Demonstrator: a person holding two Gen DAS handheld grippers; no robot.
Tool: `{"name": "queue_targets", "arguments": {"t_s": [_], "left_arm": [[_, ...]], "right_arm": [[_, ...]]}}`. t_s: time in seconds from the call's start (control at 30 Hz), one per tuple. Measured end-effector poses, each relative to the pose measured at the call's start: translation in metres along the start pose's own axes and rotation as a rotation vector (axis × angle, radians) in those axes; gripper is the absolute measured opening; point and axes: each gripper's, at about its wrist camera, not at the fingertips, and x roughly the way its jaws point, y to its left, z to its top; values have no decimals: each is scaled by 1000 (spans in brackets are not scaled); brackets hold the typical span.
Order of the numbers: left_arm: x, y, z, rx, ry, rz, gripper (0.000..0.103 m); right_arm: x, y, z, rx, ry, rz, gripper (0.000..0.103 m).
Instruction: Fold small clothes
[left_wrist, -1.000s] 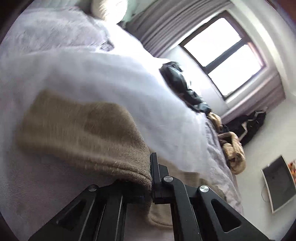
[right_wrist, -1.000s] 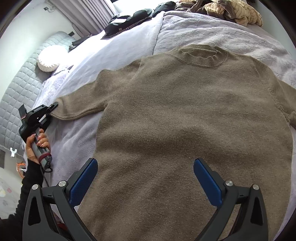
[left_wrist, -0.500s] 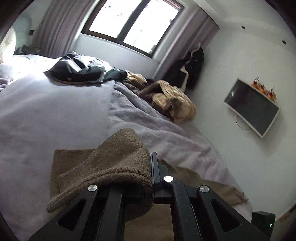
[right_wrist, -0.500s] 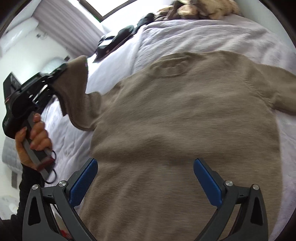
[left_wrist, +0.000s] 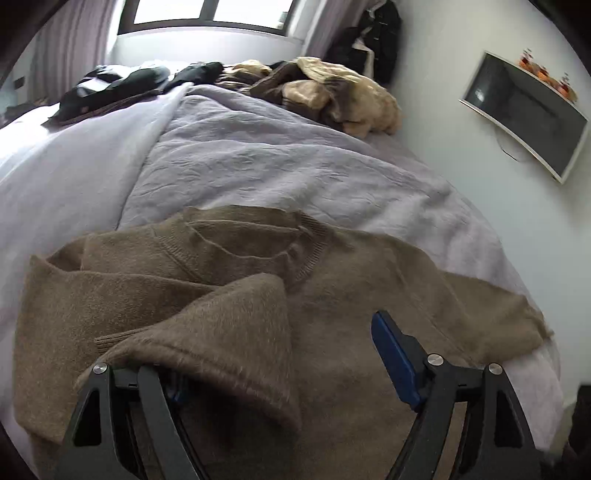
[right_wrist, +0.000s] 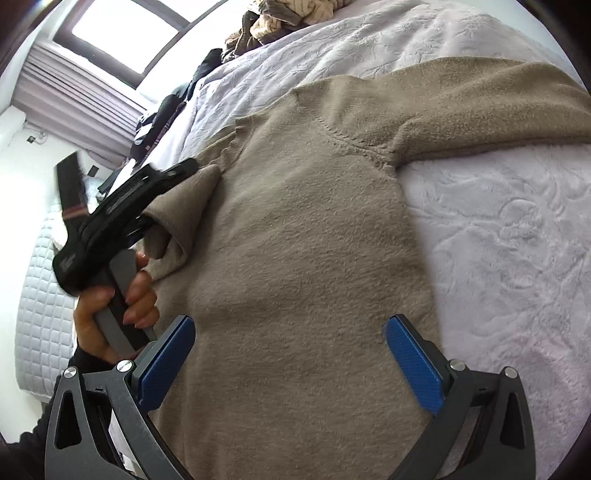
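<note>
A brown knit sweater (right_wrist: 314, 258) lies flat on the bed, neck toward the window; it also shows in the left wrist view (left_wrist: 369, 280). Its left sleeve (left_wrist: 229, 325) is folded over the body and drapes over the left finger of my left gripper (left_wrist: 288, 354), whose jaws stand wide open. In the right wrist view the left gripper (right_wrist: 122, 214) hovers over the sweater's left side, the sleeve cuff (right_wrist: 181, 210) beside it. My right gripper (right_wrist: 291, 354) is open and empty above the sweater's lower body. The other sleeve (right_wrist: 480, 110) lies stretched out to the right.
The bed has a pale lilac cover (left_wrist: 277, 166). A heap of tan and brown clothes (left_wrist: 332, 88) and dark clothes (left_wrist: 122, 85) lie at the far end under the window. A wall screen (left_wrist: 524, 110) is on the right. A quilted headboard (right_wrist: 40, 306) is at left.
My left gripper carried the sleeve up and across onto the sweater's body, then its jaws opened and let the sleeve go. The right gripper shifted a little toward the sweater's right side, still open.
</note>
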Motion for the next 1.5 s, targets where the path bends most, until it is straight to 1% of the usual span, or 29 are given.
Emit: {"name": "queue_targets", "arguments": {"t_s": [0.07, 0.13, 0.17, 0.27, 0.33, 0.4, 0.5, 0.53, 0.63, 0.7, 0.77, 0.8, 0.83, 0.9, 0.93, 0.97, 1.0, 1.03, 1.07, 1.1, 1.17, 1.2, 1.23, 1.27, 1.3, 1.33, 1.37, 1.43, 1.5], "left_arm": [[-12, -3, 2, 48, 17, -29, 83], [-38, 1, 1, 117, -11, -61, 83], [-50, 5, 0, 137, -27, -60, 83], [-85, 40, 3, 138, -88, 17, 83], [-94, 78, 10, 77, -93, 98, 83], [-92, 123, 13, -36, -65, 187, 83], [-74, 182, 9, -220, 22, 195, 83], [-67, 194, 7, -258, 50, 188, 83], [-46, 218, 0, -339, 126, 166, 83], [-35, 222, -2, -351, 148, 154, 83], [-29, 221, 0, -341, 149, 151, 83], [-26, 221, 2, -334, 149, 149, 83], [-25, 220, 3, -328, 149, 146, 83], [-21, 216, 6, -317, 151, 140, 83], [-18, 216, 8, -315, 153, 140, 83], [-15, 215, 10, -314, 154, 140, 83], [-15, 215, 11, -313, 152, 142, 83], [-13, 215, 12, -313, 149, 150, 83], [-11, 215, 12, -313, 148, 155, 83], [-9, 213, 13, -309, 146, 161, 83], [-8, 210, 14, -297, 149, 173, 81], [-8, 208, 14, -287, 148, 180, 72], [-8, 207, 15, -277, 147, 175, 35], [-7, 206, 16, -271, 155, 172, 14], [-11, 206, 17, -280, 152, 167, 14], [-16, 207, 19, -288, 133, 163, 10], [-23, 207, 20, -292, 110, 156, 10], [-40, 211, 22, -284, 47, 152, 10], [-43, 218, 21, -276, 43, 176, 10]], "right_arm": [[3, 8, 4, -36, 5, -30, 103], [4, 19, 14, -102, -6, -70, 103], [4, 26, 18, -141, -20, -88, 103], [8, 60, 34, -295, -57, -145, 103], [21, 90, 45, -417, -72, -181, 103], [39, 120, 50, -548, -81, -221, 103], [84, 168, 48, -776, -78, -322, 103], [93, 174, 40, -841, -74, -355, 103], [134, 191, 25, -1037, -67, -497, 102], [148, 191, 21, -1113, -78, -568, 94], [145, 189, 34, -1068, -94, -538, 57], [138, 182, 49, -965, -100, -506, 27], [128, 173, 63, -860, -114, -467, 23], [107, 138, 95, -588, -122, -323, 23], [98, 109, 111, -409, -111, -211, 24], [92, 85, 119, -278, -101, -133, 29], [89, 52, 126, -130, -75, -68, 46], [87, 32, 128, -52, -57, -42, 72], [85, 20, 128, -8, -56, -10, 78], [80, 5, 126, 46, -70, 63, 78], [76, -7, 125, 112, -82, 119, 78], [78, -10, 127, 144, -82, 131, 78], [80, -10, 129, 157, -78, 127, 78], [84, -8, 130, 165, -73, 107, 67], [87, -5, 134, 161, -72, 83, 54], [89, 2, 137, 134, -68, 76, 15], [88, 9, 140, 108, -74, 85, 8], [81, 25, 146, 34, -122, 124, 8], [81, 36, 154, -23, -151, 123, 8]]}}
